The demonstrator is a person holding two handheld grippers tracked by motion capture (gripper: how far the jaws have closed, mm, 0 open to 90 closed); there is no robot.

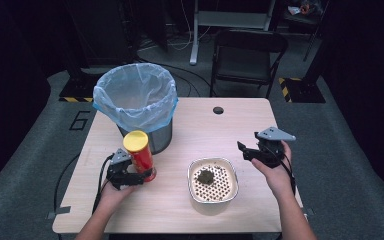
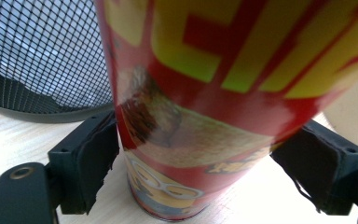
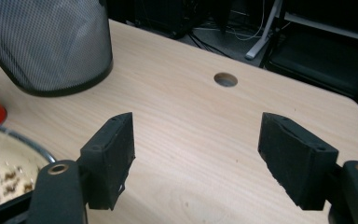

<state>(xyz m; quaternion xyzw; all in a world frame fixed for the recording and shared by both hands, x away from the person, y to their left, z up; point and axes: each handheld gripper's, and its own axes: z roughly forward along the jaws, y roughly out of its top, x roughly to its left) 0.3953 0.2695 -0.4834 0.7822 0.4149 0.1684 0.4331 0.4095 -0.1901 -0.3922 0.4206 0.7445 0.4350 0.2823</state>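
Observation:
A tall red chips can (image 1: 141,156) with a yellow lid stands upright on the wooden table (image 1: 205,125), just in front of the bin. My left gripper (image 1: 130,174) reaches it from the left, low down. In the left gripper view the can (image 2: 214,93) sits between the two black pads (image 2: 91,163), and both pads lie against its sides. My right gripper (image 1: 246,150) hovers open right of a metal bowl (image 1: 230,192), jaws pointing left. Its pads (image 3: 112,154) stand wide apart over bare wood with nothing between them.
A black mesh bin (image 1: 147,137) lined with a pale blue bag (image 1: 135,95) stands behind the can. The perforated bowl holds a dark clump (image 1: 205,176). A cable hole (image 1: 218,110) lies near the table's far edge. A folding chair (image 1: 245,55) stands beyond the table.

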